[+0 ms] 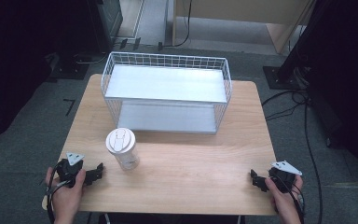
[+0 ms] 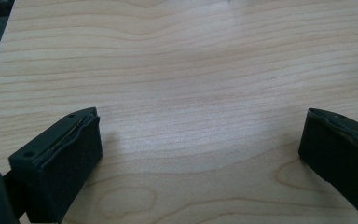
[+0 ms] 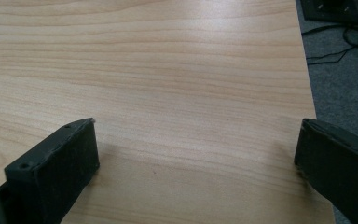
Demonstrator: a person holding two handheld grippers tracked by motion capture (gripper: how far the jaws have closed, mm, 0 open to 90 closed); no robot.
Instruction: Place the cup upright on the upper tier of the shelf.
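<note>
Resting on grey carpet, wooden table, largest item, bare along the near edge. Standing at the far half of the top, white wire basket rack with two pale shelves, both shelves without contents. Standing upright toward the near left of the table, in front of the rack and apart from it, clear tumbler with a white flip lid, nearest thing to the left gripper. Held low at the near left corner, left gripper pointing toward the tumbler but not touching it; jaws spread wide in the left gripper view, with nothing between the pads except bare wood. Held at the near right corner, right gripper, well apart from tumbler and rack; jaws likewise wide apart in the right gripper view, pads empty, table edge and floor cables beyond.

Judged at the outset: nothing grasped, nothing lifted, nothing placed on either shelf. Presumably remaining: reaching the tumbler, closing on it, carrying it to the rack and setting it down; destination shelf not determinable.

Checked for markings: no brand, label or legible writing on tumbler, rack, table or grippers; lid detail too small to read.
</note>
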